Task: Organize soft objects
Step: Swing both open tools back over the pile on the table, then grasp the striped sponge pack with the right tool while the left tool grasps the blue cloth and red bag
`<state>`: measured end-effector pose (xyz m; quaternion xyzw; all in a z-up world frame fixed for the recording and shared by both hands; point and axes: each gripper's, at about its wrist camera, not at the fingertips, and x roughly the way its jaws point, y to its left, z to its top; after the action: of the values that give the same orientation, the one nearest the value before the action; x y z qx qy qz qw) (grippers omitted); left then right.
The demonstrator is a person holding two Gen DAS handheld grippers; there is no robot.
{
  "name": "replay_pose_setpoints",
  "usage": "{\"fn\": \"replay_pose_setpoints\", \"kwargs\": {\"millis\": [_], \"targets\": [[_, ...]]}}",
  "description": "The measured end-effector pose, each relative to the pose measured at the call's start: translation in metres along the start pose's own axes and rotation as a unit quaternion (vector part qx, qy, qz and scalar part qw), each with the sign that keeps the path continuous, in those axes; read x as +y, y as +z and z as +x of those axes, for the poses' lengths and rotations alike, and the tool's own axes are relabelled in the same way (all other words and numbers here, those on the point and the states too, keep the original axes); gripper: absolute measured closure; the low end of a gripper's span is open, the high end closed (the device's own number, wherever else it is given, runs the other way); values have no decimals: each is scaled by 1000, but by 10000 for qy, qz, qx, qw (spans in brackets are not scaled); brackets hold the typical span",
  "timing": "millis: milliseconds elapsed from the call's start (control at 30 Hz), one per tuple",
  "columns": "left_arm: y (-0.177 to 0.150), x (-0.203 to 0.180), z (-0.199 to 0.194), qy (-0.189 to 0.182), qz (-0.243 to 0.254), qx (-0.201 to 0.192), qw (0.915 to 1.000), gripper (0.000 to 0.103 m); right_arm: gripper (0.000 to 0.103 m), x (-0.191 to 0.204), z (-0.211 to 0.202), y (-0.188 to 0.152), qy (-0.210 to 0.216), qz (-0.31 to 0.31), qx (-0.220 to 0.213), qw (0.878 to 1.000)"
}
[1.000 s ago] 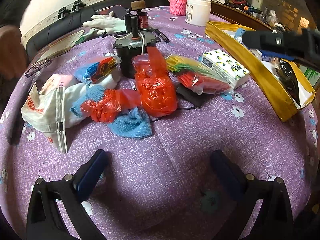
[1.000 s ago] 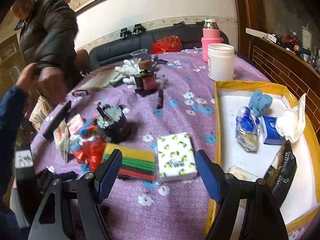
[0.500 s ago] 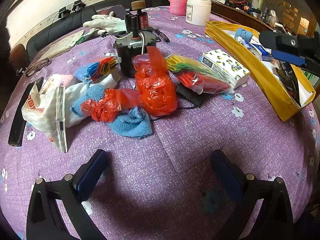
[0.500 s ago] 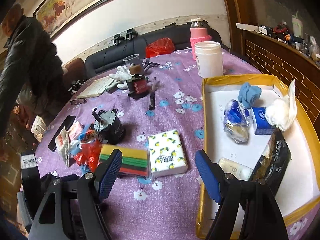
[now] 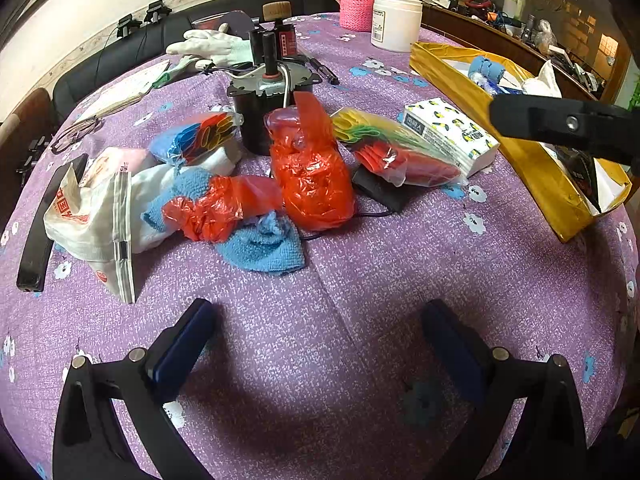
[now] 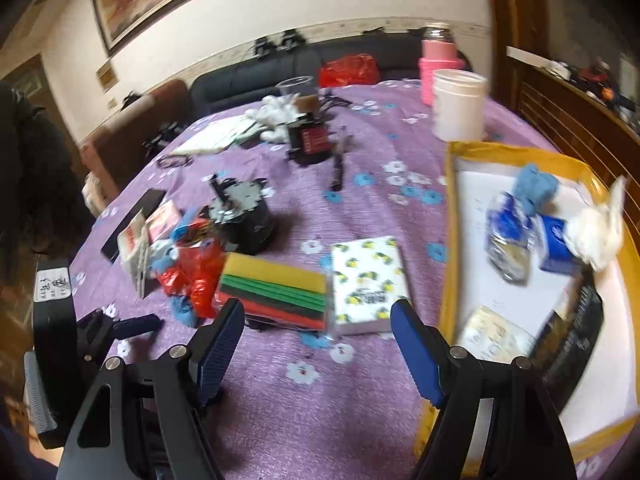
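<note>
Soft things lie in a heap on the purple flowered tablecloth: an orange plastic bag [image 5: 312, 176], a second orange bag [image 5: 208, 212] on a blue cloth [image 5: 264, 244], a white bag [image 5: 96, 216], a bagged pack of coloured sheets [image 5: 392, 152] [image 6: 276, 292] and a lemon-print tissue pack [image 5: 452, 136] [image 6: 368, 280]. My left gripper [image 5: 320, 336] is open and empty over bare cloth in front of the heap. My right gripper [image 6: 318, 332] is open and empty just short of the tissue pack and the sheets.
A yellow tray [image 6: 448, 208] [image 5: 464, 92] at the right holds a blue cloth [image 6: 536, 188], wrapped packs and white tissue. A black motor [image 5: 268, 104], white gloves [image 5: 204, 48], a white jar [image 5: 396, 20], a pink bottle [image 6: 440, 60] and a black bar [image 5: 40, 236] stand around.
The right gripper's view has shifted left and closer to the tissue pack and sheets, with motion blur. The person at the left has gone from view. The left gripper has stayed put.
</note>
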<state>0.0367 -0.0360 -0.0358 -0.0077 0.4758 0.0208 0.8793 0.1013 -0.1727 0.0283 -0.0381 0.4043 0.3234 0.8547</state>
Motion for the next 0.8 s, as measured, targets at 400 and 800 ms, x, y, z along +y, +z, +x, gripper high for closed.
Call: {"fn": "replay_pose_setpoints", "kwargs": {"millis": [400, 800], "targets": [[0, 0, 0, 5, -9, 5, 10000, 0, 23, 43, 59, 31, 971, -3326, 1306, 9289], [-2, 1, -3, 59, -66, 14, 10000, 0, 61, 43, 97, 34, 1036, -3219, 1594, 9275]]}}
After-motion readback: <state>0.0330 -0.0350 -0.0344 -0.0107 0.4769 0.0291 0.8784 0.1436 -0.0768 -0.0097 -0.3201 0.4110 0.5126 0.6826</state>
